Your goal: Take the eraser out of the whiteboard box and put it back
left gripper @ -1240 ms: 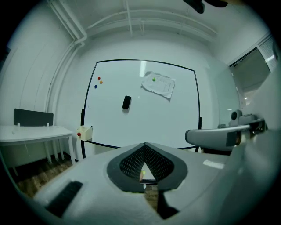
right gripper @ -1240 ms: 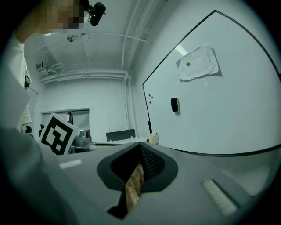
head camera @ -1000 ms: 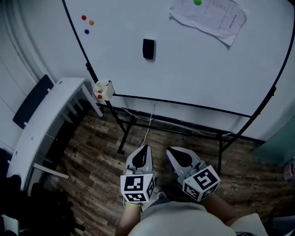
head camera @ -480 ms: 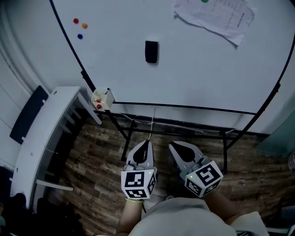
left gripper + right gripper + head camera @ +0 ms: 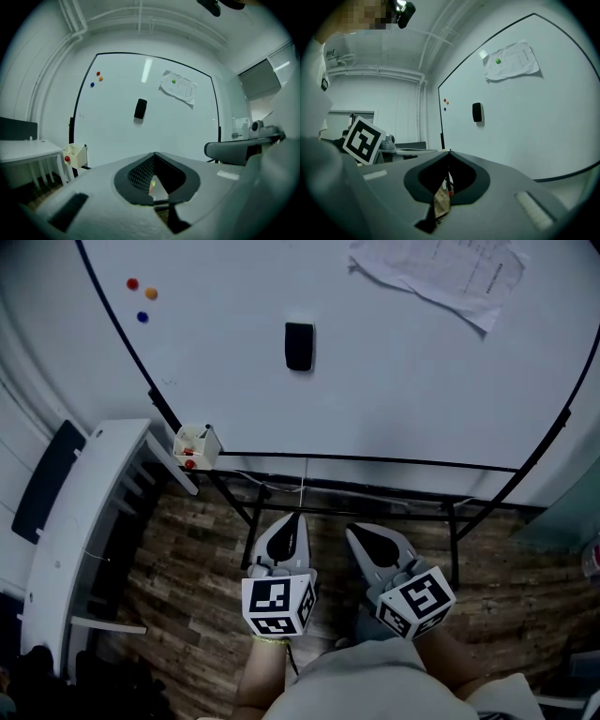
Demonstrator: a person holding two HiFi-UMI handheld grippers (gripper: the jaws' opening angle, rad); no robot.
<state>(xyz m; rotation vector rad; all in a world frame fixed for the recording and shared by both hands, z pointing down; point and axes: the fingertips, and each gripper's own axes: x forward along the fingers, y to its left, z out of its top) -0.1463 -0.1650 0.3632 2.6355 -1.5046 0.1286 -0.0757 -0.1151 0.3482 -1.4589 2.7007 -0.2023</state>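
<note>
Wood floor (image 5: 187,559) underfoot. The left tongs (image 5: 294,517) and right tongs (image 5: 352,530) are both clenched, empty. Beyond, the box (image 5: 196,444) hangs at the whiteboard (image 5: 422,390) corner; the eraser (image 5: 299,346) sticks mid-board. Likely the approach: next, reach and open.

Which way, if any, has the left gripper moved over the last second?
Yes. The left gripper has moved forward in the head view, its tip now nearer the whiteboard frame.
</note>
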